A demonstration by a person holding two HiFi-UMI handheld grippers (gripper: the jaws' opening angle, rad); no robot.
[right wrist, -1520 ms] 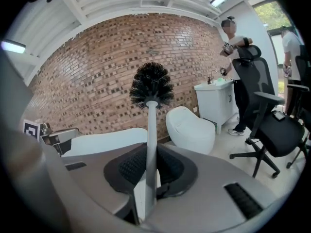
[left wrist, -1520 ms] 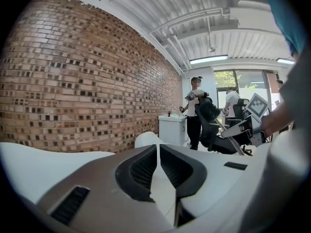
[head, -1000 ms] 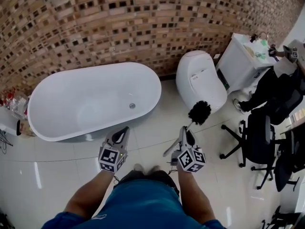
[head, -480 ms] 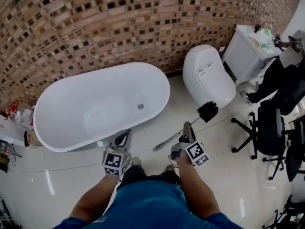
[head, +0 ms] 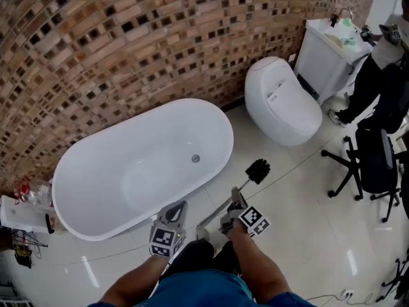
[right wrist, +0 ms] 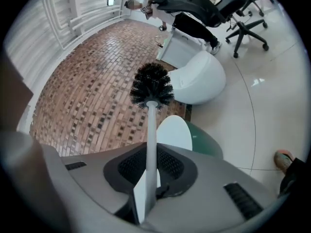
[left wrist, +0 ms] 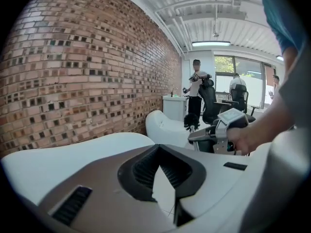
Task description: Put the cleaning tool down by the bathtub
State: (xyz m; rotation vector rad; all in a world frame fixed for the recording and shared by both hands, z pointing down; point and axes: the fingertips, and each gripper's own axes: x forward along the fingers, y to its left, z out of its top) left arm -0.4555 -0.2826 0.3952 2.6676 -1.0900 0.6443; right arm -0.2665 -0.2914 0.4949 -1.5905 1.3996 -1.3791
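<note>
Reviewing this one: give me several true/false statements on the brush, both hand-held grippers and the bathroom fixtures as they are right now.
1. The right hand-held gripper is clamped on the handle of the toilet brush. True.
2. The left hand-held gripper holds a sponge. False: nothing sits between its jaws.
3. In the head view, the toilet stands left of the bathtub. False: it stands to the right.
4. The bathtub's drain is visible. True.

Bathtub point(head: 144, 168) along the brick wall point(head: 128, 43), toilet point(head: 284, 101) to its right, brush point(head: 257, 170) above the floor point(head: 300, 194) between them.
</note>
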